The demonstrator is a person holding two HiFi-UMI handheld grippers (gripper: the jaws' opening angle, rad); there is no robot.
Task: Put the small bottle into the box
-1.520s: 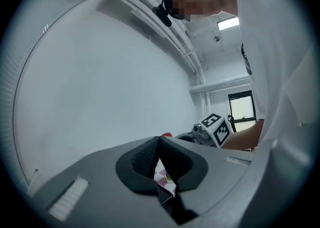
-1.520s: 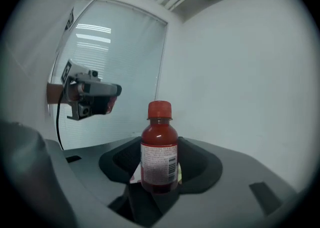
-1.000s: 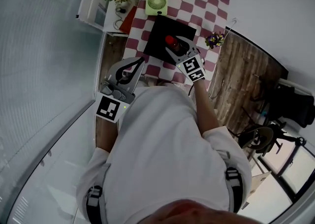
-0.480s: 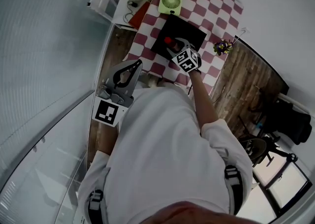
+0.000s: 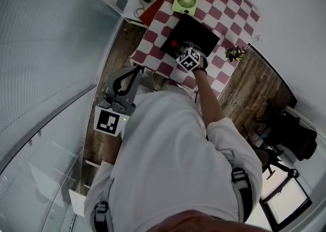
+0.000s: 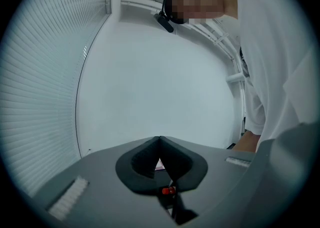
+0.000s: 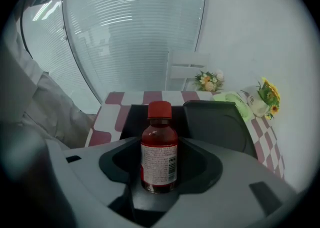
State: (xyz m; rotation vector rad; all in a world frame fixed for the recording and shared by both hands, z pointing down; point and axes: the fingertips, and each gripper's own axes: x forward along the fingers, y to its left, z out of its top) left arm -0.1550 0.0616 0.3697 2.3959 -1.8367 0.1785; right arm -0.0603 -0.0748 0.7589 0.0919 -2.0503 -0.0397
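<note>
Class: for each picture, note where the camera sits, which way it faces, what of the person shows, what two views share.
Head view: on the head, facing down at the table; shirt, left gripper, right gripper show.
Left gripper view: on that gripper, facing a white wall; shut jaws, shirt.
Right gripper view: on that gripper, facing the box; jaws hold the bottle.
Shared: head and right gripper views show box, bottle.

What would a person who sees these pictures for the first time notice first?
The small bottle, dark with a red cap, stands upright between the jaws of the right gripper, close by the black box on the red-and-white checked table. The left gripper is shut and empty, held short of the table.
</note>
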